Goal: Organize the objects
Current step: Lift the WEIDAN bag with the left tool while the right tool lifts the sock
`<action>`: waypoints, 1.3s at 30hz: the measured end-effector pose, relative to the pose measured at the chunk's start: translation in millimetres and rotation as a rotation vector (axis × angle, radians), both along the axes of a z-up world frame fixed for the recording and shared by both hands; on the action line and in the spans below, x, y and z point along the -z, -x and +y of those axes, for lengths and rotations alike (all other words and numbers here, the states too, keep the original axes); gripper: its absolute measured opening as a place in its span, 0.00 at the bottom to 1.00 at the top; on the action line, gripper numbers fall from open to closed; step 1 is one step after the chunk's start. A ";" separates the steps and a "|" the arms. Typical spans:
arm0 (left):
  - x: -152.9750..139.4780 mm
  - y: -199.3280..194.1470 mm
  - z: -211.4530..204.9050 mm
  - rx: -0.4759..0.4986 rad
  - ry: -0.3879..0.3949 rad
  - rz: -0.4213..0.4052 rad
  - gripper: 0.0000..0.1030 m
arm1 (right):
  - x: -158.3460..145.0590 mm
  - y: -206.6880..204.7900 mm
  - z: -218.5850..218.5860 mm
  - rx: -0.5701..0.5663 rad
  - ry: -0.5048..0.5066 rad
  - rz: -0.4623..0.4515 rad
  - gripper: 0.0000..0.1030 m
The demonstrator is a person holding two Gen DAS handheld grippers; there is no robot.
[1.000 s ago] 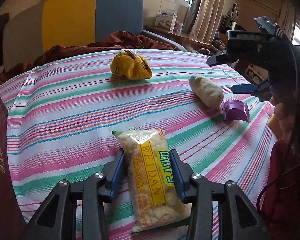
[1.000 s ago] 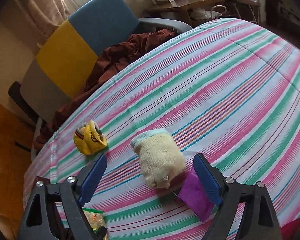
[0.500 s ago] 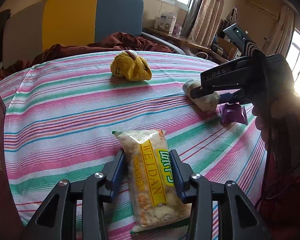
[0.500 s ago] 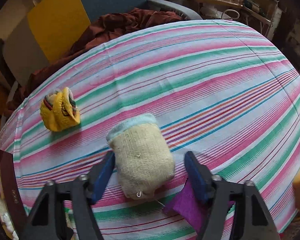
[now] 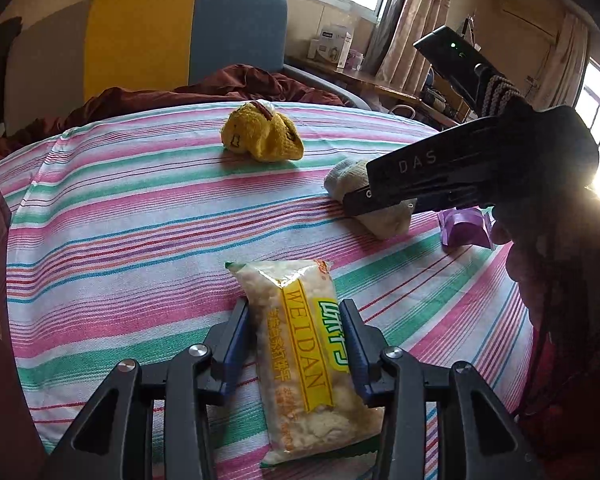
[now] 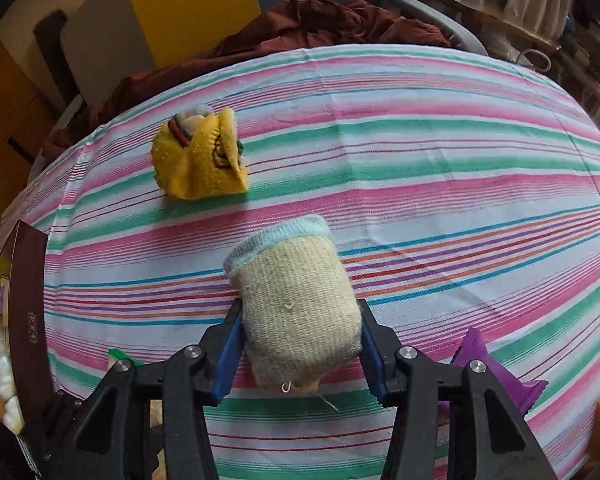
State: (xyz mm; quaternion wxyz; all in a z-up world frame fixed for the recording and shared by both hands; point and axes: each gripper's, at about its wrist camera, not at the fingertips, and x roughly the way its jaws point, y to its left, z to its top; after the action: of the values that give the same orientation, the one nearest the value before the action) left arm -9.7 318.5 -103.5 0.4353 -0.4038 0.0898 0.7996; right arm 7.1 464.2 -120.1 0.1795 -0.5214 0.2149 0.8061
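- Far left, at about nine o'clock in both views, stands a dark maroon box (image 6: 30,320) at the edge of the surface (image 5: 132,240); from the right wrist view it holds small white and purple pieces, too blurred to name.
- The surface wears a cloth striped in pink, green and white.
- The left gripper (image 5: 296,344) comes in from six o'clock, its blue pads pressed on both long sides of a clear snack packet (image 5: 304,356) with a yellow label. The packet lies flat on the cloth, its far end toward twelve o'clock.
- At about twelve o'clock from that packet, well apart from it, sits a yellow sock bundle (image 5: 264,138), untouched, near the far edge.
- Toward two o'clock in the left view lies a cream rolled sock (image 5: 384,216) with a pale blue cuff, partly covered by the black body of the right gripper.
- In its own view the right gripper (image 6: 300,344) has closed its blue pads onto both sides of that rolled sock, the cuff end pointing to twelve o'clock. Whether the sock is clear of the cloth I cannot tell.
- Just beside the sock, at four o'clock in the right view, lies a purple wrapper (image 6: 496,372), partly behind the gripper's finger.
- Behind the surface, at twelve o'clock, stands a chair (image 5: 180,36) with yellow and blue panels, a brown cloth (image 6: 320,20) heaped on it.
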 end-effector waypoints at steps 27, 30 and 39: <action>0.4 1.0 -1.1 0.002 -0.012 -0.011 0.43 | -24.5 1.0 29.1 -0.014 -0.133 -0.044 0.53; 0.4 0.8 -1.3 0.002 -0.012 -0.011 0.43 | -26.2 6.6 25.3 -0.038 -0.163 -0.053 0.53; 0.4 -1.0 -0.7 0.003 -0.003 0.005 0.42 | -27.7 6.2 31.4 -0.031 -0.145 -0.050 0.54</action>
State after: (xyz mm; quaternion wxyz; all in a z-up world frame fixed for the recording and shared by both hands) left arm -8.8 317.8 -103.9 0.4368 -0.4009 0.0904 0.8002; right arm 1.0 495.6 -92.4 0.2096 -0.5302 0.1434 0.8089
